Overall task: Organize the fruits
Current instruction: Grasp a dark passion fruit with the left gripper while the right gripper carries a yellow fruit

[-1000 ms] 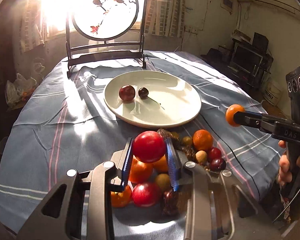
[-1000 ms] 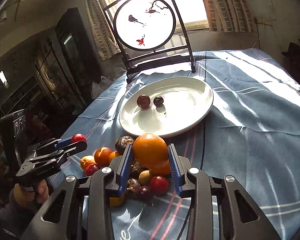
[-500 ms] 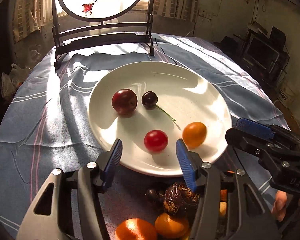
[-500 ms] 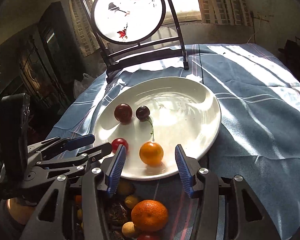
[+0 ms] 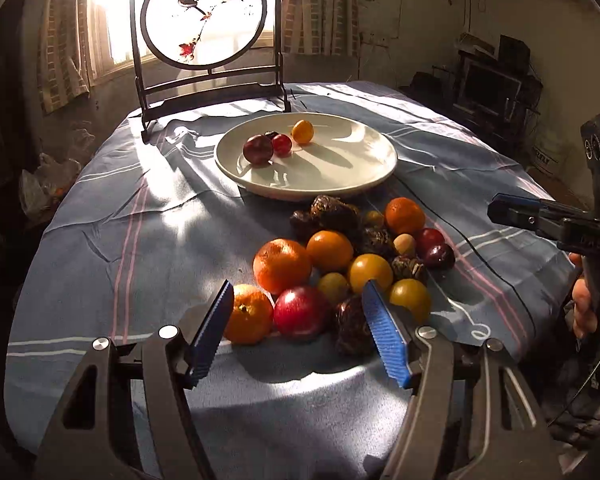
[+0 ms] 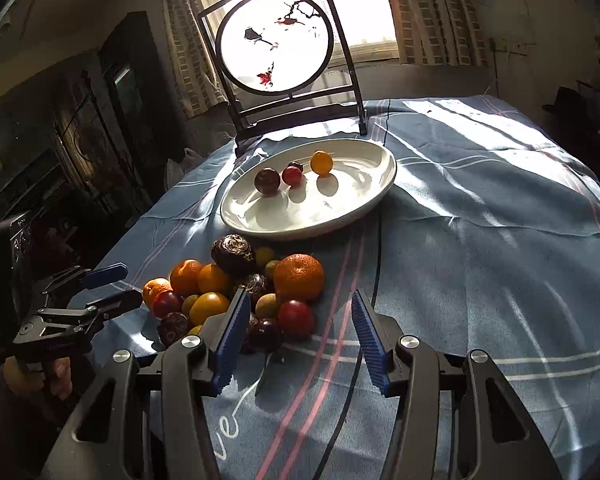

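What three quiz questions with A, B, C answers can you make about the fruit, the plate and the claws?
1. Where is the small orange fruit?
A. on the white plate
B. in the fruit pile
C. in a claw

2. How many fruits lie on the plate?
A. one
B. four
C. nine

3. How is the left claw?
A. shut on a red fruit
B. open, holding nothing
C. out of sight

Answers: 1 A, it sits on the plate beside the small red fruit. 2 B, two dark, one red, one orange. 3 B, its blue pads stand apart above the pile, pressing nothing.
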Demonstrator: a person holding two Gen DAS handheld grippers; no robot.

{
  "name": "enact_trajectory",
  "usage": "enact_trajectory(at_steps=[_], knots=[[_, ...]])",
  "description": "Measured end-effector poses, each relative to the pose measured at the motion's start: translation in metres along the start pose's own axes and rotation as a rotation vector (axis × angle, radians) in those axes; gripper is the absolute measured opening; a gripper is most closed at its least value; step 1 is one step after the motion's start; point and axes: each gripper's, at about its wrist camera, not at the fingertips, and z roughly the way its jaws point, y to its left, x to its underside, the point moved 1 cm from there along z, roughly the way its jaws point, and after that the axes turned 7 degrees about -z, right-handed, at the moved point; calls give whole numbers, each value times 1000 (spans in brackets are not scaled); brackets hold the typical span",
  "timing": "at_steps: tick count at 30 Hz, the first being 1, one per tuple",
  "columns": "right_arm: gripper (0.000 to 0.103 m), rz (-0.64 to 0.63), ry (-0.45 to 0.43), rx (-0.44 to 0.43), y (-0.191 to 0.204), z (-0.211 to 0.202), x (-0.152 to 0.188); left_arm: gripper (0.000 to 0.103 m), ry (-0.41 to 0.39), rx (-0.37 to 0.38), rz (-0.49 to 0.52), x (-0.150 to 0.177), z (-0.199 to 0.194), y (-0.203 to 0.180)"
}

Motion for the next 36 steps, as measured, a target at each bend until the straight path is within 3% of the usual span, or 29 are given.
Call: enact_trajectory(at_steps=[2, 6, 8, 20, 29, 36], knots=[[53, 9, 13, -12, 2, -5, 13, 64, 19, 4, 10, 15, -1, -3], [53, 23, 32, -25, 5, -8, 31, 45, 45, 12, 47, 33, 6, -17], [53, 21, 36, -27, 7, -9, 35, 42, 54, -1, 69, 36, 14, -25], [53, 12, 58, -57, 18, -7, 39, 39, 40, -42, 90, 31, 43, -45], [53, -110, 99, -140, 72, 21, 37, 39, -48, -34, 24, 28, -14, -20], [54, -80, 153, -128, 88, 61, 29, 39, -64, -44, -36, 28, -28, 3]])
